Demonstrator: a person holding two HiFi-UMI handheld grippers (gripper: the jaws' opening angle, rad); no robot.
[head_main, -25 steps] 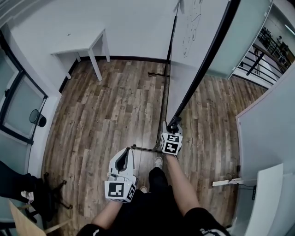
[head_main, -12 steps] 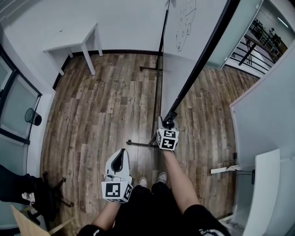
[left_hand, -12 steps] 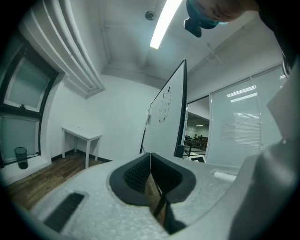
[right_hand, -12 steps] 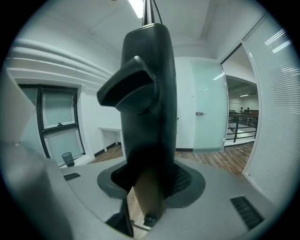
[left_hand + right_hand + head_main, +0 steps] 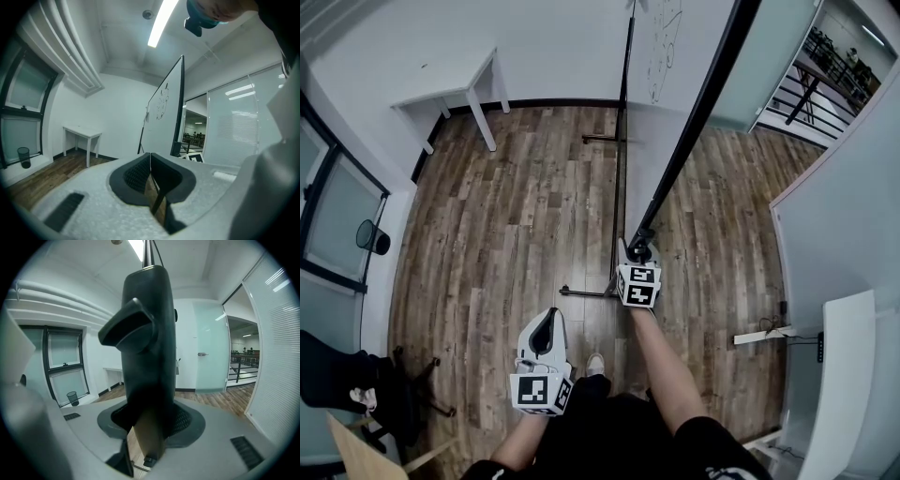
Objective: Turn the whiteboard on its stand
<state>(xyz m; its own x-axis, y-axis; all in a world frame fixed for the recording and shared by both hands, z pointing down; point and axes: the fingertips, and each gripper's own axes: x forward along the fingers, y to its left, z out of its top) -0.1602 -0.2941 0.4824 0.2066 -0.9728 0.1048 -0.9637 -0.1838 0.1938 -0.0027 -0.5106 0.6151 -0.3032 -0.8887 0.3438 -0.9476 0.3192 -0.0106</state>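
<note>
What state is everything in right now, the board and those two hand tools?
whiteboard: tilted on its stand, scribbles on its face.
right gripper: shut on the whiteboard's dark frame.
left gripper: shut, nothing between its jaws, apart from the board.
waste bin: upright by the window.

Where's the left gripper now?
Head view, lower centre-left: the left gripper hangs over the wood floor, shut and empty, apart from the whiteboard gripped by the right gripper.

Wood plank floor, white table, white wall, ceiling strip light
</note>
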